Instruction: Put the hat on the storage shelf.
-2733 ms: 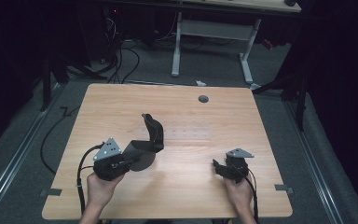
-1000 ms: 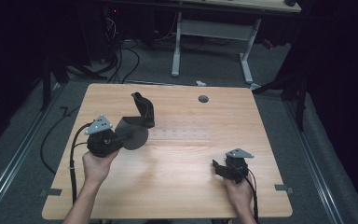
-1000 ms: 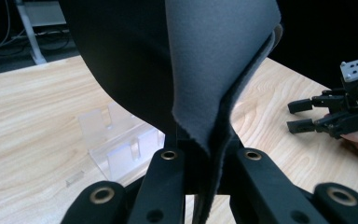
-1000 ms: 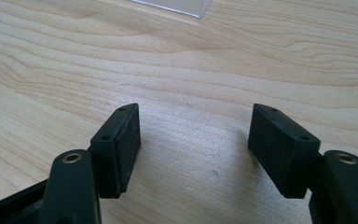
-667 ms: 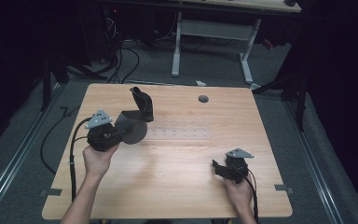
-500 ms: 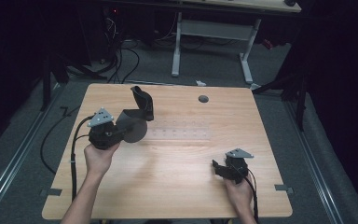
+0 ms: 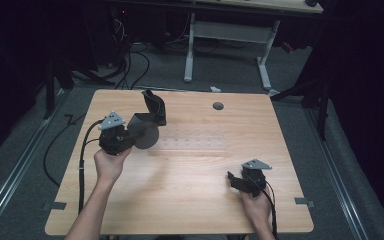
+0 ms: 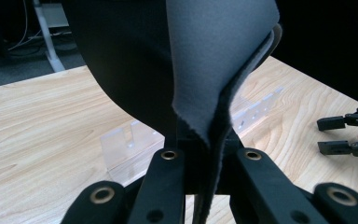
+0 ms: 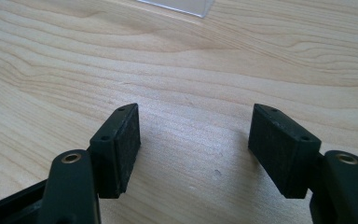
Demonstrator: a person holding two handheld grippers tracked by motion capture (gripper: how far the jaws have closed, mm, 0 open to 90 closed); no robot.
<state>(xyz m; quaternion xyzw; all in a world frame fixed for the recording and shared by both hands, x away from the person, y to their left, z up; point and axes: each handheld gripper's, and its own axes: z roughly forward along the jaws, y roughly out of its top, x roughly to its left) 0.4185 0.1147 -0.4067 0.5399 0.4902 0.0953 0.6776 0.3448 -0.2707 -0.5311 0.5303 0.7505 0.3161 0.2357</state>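
- Grip first: the left gripper (image 7: 130, 134) has its jaws clamped tight on the edge of a dark grey felt-like piece (image 8: 214, 70), which rises out of the jaws, folded and curving overhead in the left gripper view.
- Piece seen from above: in the high view the dark grey felt-like piece (image 7: 150, 117) hangs lifted off the table (image 7: 190, 200), one flap standing up beyond the gripper toward the far edge.
- Just past the jaws, lower down, lies a clear plastic rack (image 8: 130, 144) with slots, flat on the wood; it reads as the likely place for the piece, though that is a guess.
- Off to the side of the held piece, nearer the person, the right gripper (image 7: 237, 181) rests low on the table with its jaws spread wide and nothing between them; bare wood shows between its pads (image 9: 126, 140).
- Farthest out, a small round hole (image 7: 218, 106) sits in the tabletop beyond the rack.
- Progress, as I judge it: picking up is done and the carry is under way; setting the piece down and letting go are left, and the right gripper has no part yet.
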